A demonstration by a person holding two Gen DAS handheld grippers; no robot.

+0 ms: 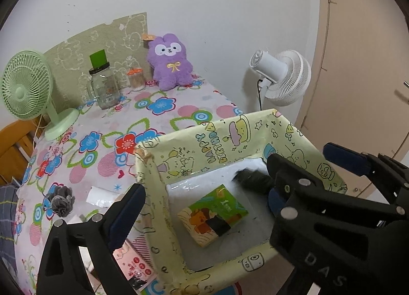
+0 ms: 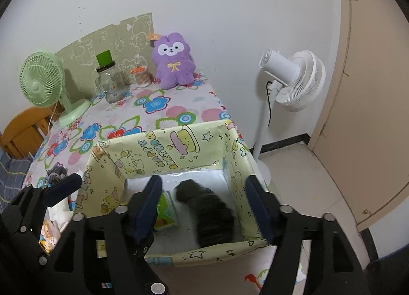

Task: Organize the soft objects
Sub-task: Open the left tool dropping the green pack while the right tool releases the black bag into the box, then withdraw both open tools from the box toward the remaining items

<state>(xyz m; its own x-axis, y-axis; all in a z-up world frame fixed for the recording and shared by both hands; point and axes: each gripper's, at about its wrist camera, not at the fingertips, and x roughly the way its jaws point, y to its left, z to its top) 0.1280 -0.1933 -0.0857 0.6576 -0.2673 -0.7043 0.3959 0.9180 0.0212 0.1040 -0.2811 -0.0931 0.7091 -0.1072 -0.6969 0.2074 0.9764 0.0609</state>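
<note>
**Dark scrunchie dropping into the paper-lined box**

The right hand-held gripper (image 2: 204, 208) stood spread wide above the box (image 2: 179, 146) at the table's near right corner, pinching nothing. Between its fingers a dark fuzzy scrunchie (image 2: 207, 213) showed blurred inside the box, beside a green tissue pack (image 1: 213, 215). The left hand-held gripper (image 1: 204, 192) was also spread and empty, over the box's left wall. A second grey scrunchie (image 1: 60, 199) lay on the table (image 1: 163, 116) near its left edge. To my eye, the release wanted finishing cleanly: lift straight up, clear the rim, then reach left.
</note>
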